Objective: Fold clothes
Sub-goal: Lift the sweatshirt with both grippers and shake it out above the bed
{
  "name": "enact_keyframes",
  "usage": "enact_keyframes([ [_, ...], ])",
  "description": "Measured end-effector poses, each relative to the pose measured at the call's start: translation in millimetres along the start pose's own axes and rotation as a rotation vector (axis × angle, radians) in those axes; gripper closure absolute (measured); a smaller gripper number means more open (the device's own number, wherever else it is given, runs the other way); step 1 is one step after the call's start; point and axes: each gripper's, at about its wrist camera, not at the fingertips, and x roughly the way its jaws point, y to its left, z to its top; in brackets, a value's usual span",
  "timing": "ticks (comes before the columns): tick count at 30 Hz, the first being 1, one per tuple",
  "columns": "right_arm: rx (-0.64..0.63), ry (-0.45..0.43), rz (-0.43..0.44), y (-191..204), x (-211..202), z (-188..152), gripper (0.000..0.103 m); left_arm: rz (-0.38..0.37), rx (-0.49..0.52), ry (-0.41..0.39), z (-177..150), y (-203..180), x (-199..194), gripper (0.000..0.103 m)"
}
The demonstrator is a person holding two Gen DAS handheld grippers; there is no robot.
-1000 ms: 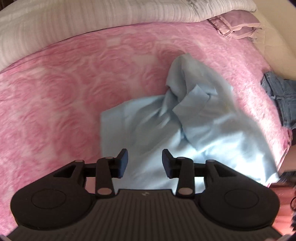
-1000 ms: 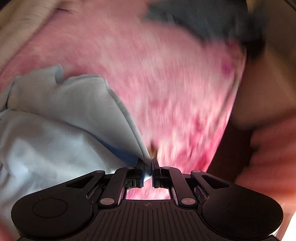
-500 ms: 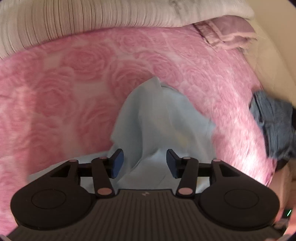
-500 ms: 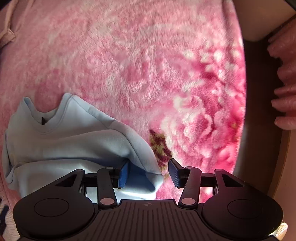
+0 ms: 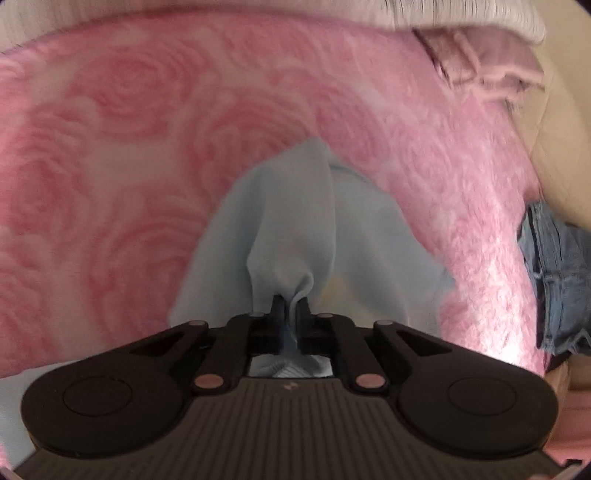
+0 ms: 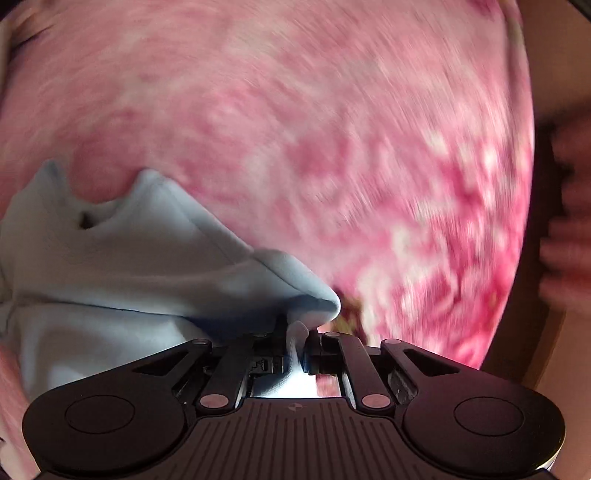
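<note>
A light blue shirt lies crumpled on a pink rose-patterned blanket. My left gripper is shut on a bunched fold of the shirt, with cloth pulled up between the fingers. In the right wrist view the shirt fills the lower left, its neckline towards the top left. My right gripper is shut on an edge of the shirt near its right corner. The right wrist view is blurred by motion.
Blue jeans lie at the blanket's right edge. A striped white cover and a pale pink pillow lie at the far side. The bed's edge and dark floor run along the right in the right wrist view.
Both grippers were open half a second ago and have closed on the blue shirt. The left one moved in over the shirt; the right one had let go and gripped again.
</note>
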Motion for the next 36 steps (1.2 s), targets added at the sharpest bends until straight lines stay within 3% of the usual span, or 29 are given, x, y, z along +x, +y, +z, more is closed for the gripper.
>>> enact_keyframes([
  [4,-0.206,-0.188,0.035,42,-41,9,0.099,0.128,0.027,-0.176,-19,29,-71,0.100],
  [7,-0.424,-0.363,0.092,88,-81,16,0.099,0.188,-0.055,-0.276,-45,64,-141,0.101],
  [11,-0.578,-0.493,0.211,135,-130,20,0.099,0.300,-0.130,-0.415,-91,92,-241,0.101],
  [15,-0.666,-0.568,0.342,168,-169,24,0.099,0.394,-0.191,-0.562,-137,93,-338,0.101],
  [25,-1.037,-0.732,0.593,194,-293,-36,0.099,0.619,-0.274,-0.882,-250,71,-530,0.101],
  [32,-1.307,-0.813,0.709,176,-372,-87,0.099,0.681,-0.295,-1.013,-291,58,-614,0.101],
  [36,-1.390,-0.863,0.774,176,-412,-108,0.099,0.692,-0.270,-1.068,-284,63,-644,0.101],
])
